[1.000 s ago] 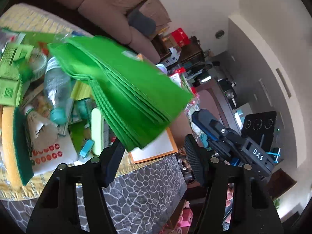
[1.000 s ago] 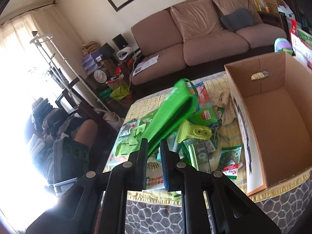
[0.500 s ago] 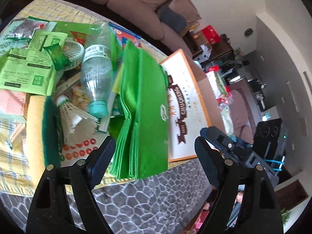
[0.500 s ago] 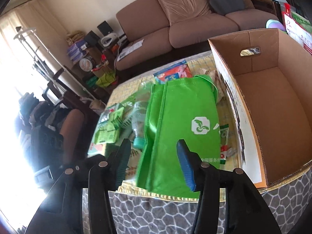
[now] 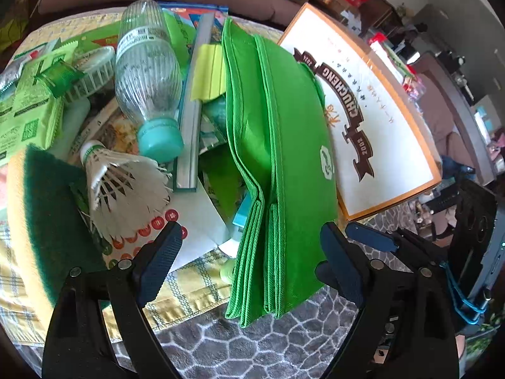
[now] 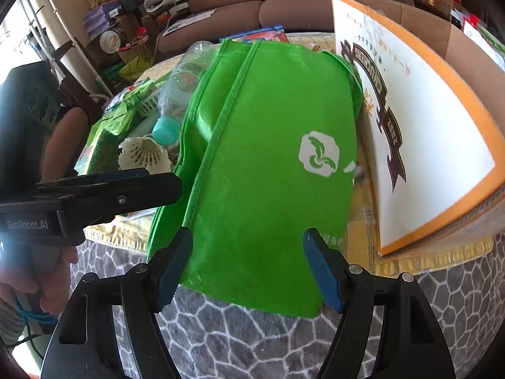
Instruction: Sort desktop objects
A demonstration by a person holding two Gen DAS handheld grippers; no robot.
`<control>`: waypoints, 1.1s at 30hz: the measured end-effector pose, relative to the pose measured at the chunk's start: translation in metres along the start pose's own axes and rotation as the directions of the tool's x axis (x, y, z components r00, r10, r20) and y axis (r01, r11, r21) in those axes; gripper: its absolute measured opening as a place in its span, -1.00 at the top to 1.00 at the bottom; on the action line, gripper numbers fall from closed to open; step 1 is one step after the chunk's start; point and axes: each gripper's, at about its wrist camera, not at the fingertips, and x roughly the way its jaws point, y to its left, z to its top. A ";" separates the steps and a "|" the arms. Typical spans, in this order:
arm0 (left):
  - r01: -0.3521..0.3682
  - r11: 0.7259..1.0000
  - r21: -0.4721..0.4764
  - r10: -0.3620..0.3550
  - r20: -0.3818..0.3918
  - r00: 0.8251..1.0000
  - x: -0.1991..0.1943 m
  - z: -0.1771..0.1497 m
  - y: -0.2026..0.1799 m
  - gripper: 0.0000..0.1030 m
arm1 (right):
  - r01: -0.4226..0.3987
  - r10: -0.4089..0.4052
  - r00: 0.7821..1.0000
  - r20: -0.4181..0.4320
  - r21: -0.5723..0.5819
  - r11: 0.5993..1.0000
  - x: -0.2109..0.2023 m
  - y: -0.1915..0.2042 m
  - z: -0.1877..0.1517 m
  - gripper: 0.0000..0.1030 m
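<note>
The folded green bag [image 6: 265,164] fills the gap between the cardboard box [image 6: 435,132] and the bottle [image 5: 148,72]. Shuttlecock [image 5: 126,186] and sponge [image 5: 47,221] crowd the left; only the table's near edge [image 6: 268,344] lies bare.

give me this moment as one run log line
left gripper: jaws opening, nothing pressed | right gripper: jaws opening | folded green fabric bag: lying on table clutter beside printed cardboard box

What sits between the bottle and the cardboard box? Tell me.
The folded green bag lies between the bottle and the cardboard box, its right edge against the box's printed side; the left wrist view shows it best.
</note>
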 end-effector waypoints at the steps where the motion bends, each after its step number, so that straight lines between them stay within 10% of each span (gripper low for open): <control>1: -0.015 1.000 0.000 0.015 -0.015 1.000 0.004 -0.003 -0.001 -0.63 | -0.003 0.003 1.000 -0.002 0.011 1.000 -0.002 -0.004 -0.004 -0.45; 8: 0.004 1.000 0.019 -0.003 -0.050 0.999 0.017 -0.012 -0.014 0.64 | -0.003 0.005 0.999 -0.036 0.054 0.999 -0.005 -0.023 -0.022 -0.58; 20: 0.104 0.993 0.056 -0.102 -0.045 0.994 -0.029 0.004 -0.071 0.74 | -0.104 0.118 0.983 0.138 -0.101 0.989 -0.052 0.029 -0.029 -0.68; 27: 0.144 0.988 0.051 -0.139 -0.086 0.987 -0.021 0.010 -0.106 0.70 | 0.055 -0.042 0.977 0.209 -0.056 0.997 -0.054 0.024 -0.033 -0.80; 29: 0.160 0.986 0.040 -0.156 -0.089 0.984 -0.021 0.009 -0.108 0.60 | 0.055 -0.052 0.978 0.203 -0.008 0.998 -0.050 0.007 -0.032 -0.48; 30: 0.166 0.985 0.038 -0.162 -0.089 0.983 -0.023 0.009 -0.107 0.57 | 0.048 -0.050 0.979 0.199 0.017 0.999 -0.048 -0.001 -0.032 0.01; 33: 0.205 0.979 -0.001 -0.205 -0.050 0.977 -0.038 0.008 -0.090 0.49 | -0.049 0.023 0.974 0.224 0.113 0.992 -0.050 -0.028 -0.031 0.21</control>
